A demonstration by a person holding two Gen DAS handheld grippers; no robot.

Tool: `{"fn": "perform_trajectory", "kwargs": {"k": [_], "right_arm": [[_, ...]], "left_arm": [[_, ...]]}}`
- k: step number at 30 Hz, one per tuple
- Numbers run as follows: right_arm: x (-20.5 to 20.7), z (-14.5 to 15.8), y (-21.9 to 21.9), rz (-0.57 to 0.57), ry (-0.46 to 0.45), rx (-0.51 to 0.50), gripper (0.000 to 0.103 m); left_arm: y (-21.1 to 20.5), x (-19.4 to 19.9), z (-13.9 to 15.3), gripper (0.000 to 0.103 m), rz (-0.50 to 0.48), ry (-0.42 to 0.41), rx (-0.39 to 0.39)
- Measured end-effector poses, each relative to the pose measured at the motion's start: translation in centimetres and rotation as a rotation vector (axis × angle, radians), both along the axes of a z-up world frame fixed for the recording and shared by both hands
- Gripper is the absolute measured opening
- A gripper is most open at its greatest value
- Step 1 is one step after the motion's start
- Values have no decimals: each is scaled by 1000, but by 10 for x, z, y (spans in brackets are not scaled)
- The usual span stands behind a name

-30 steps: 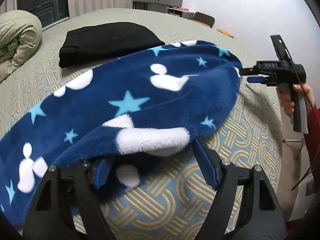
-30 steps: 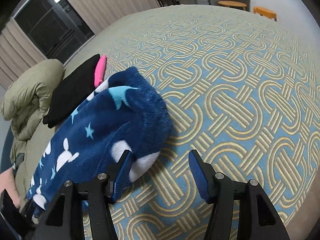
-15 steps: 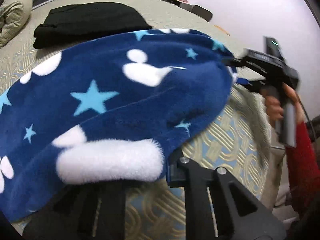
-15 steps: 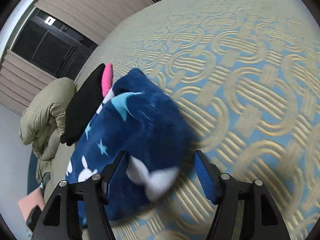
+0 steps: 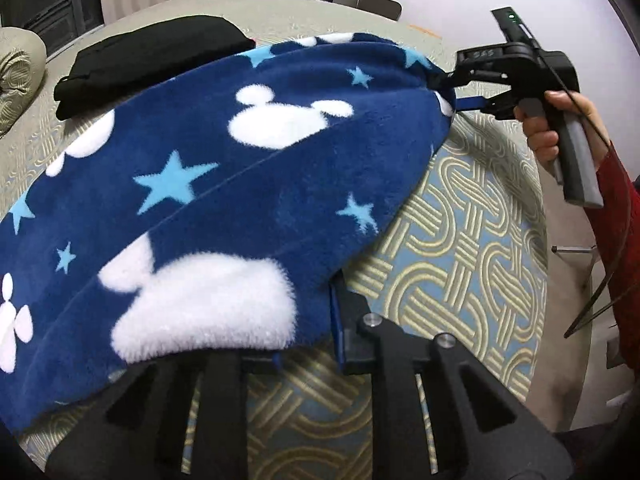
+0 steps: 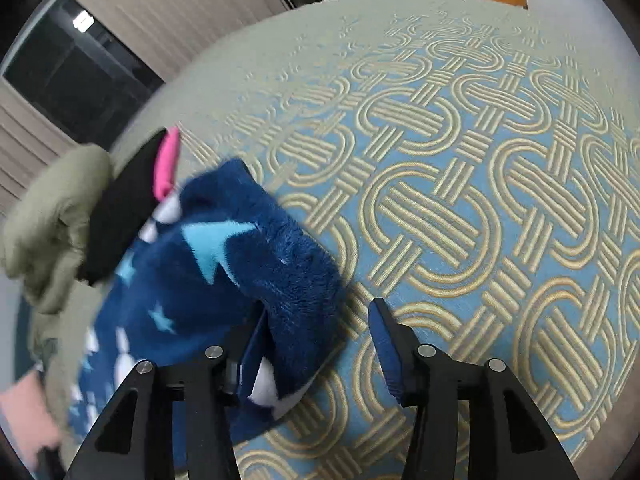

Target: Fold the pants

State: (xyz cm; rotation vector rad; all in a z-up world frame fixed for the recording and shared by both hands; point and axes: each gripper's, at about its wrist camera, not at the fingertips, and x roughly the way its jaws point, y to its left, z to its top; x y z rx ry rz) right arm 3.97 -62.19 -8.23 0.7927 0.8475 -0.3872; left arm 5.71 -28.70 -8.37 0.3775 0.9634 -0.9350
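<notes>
Navy fleece pants (image 5: 224, 184) with white shapes and light blue stars lie across the patterned bed. My left gripper (image 5: 304, 336) sits at their near edge; fleece drapes over its left finger and hides it, so I cannot tell how the jaws stand. My right gripper (image 6: 316, 344) is open, with the other end of the pants (image 6: 240, 272) bunched between its fingers, against the left one. It also shows in the left wrist view (image 5: 460, 92), at the pants' far corner.
A folded black garment (image 5: 152, 56) lies behind the pants, with a pink piece (image 6: 166, 164) beside it. A rolled olive quilt (image 6: 52, 216) is at the far left. The bed cover (image 6: 460, 184) stretches right. The bed edge (image 5: 548, 240) is near my right hand.
Both grippers have pushed into the ends of the pants. Fleece now covers my left gripper's left finger and sits between my right gripper's fingers.
</notes>
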Motion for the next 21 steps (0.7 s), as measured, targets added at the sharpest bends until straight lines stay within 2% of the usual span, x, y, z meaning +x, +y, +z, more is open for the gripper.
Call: {"fn": "perform_trajectory", "kwargs": {"k": [4, 6, 7, 11, 12, 13, 15, 17, 19, 21], "right_arm": [[-5, 34, -16, -56, -61, -126, 62], [8, 47, -25, -41, -108, -128, 63], [21, 51, -27, -4, -109, -116, 63], [88, 40, -23, 138, -12, -124, 63], [101, 36, -21, 156, 2, -131, 56], [111, 32, -16, 175, 21, -147, 12], [126, 25, -7, 167, 82, -189, 13], [131, 27, -14, 111, 67, -252, 13], [144, 18, -26, 84, 85, -214, 14], [151, 6, -30, 113, 126, -189, 19]], "left_arm": [[-2, 4, 0, 19, 3, 28, -2], [-1, 1, -1, 21, 4, 28, 0], [-2, 0, -1, 22, 5, 28, 2], [-10, 1, -2, 27, 4, 33, 11], [-12, 1, -3, 27, 3, 34, 14], [-14, 2, -3, 27, 3, 37, 15], [-14, 3, -3, 27, -4, 41, 15], [-10, 2, -2, 27, -24, 28, 22], [-9, 0, -2, 27, -34, 15, 28], [-6, 0, -1, 27, -26, 21, 20]]}}
